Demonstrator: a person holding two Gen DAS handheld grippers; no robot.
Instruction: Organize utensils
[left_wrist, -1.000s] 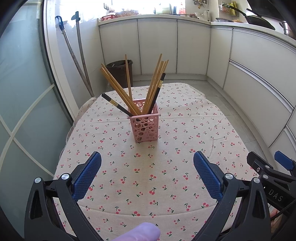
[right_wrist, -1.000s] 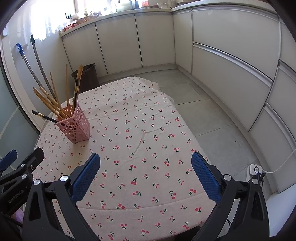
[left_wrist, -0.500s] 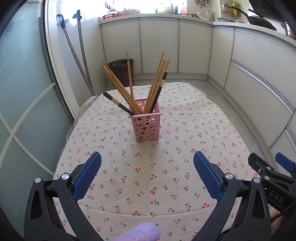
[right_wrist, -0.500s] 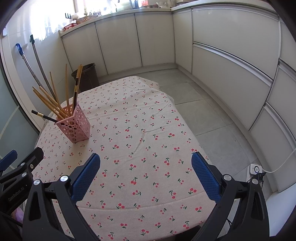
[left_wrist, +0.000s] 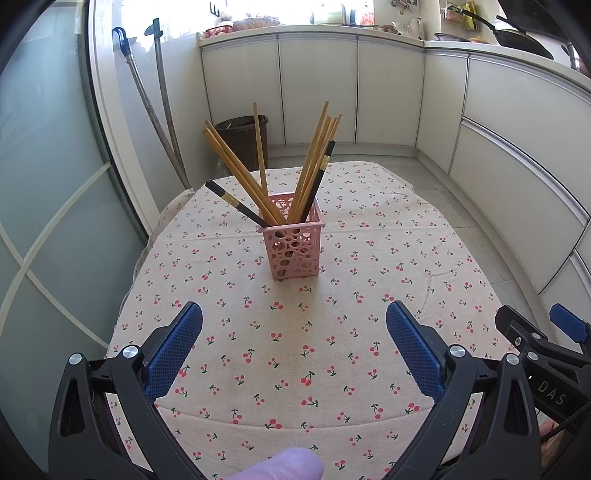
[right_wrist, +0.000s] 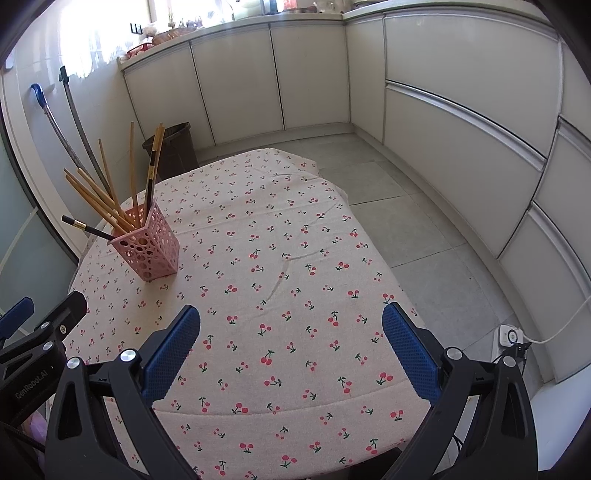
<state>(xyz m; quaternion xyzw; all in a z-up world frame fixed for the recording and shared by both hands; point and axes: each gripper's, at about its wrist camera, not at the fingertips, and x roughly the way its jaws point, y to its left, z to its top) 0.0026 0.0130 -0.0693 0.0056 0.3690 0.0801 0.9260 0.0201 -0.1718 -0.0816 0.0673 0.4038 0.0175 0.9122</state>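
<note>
we've got both tongs spread wide with nothing in them, left gripper (left_wrist: 294, 345) and right gripper (right_wrist: 291, 349) over the cherry-print tablecloth (left_wrist: 369, 258), pink perforated holder (left_wrist: 291, 242) upright mid-table, wooden chopsticks (left_wrist: 314, 166) and two black chopsticks (left_wrist: 236, 201) fanned out inside

left gripper (left_wrist: 294, 322) agape, empty; right gripper (right_wrist: 291, 322) likewise

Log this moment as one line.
left gripper open, empty | right gripper open, empty | chopsticks in pink holder | no loose utensils seen
</note>
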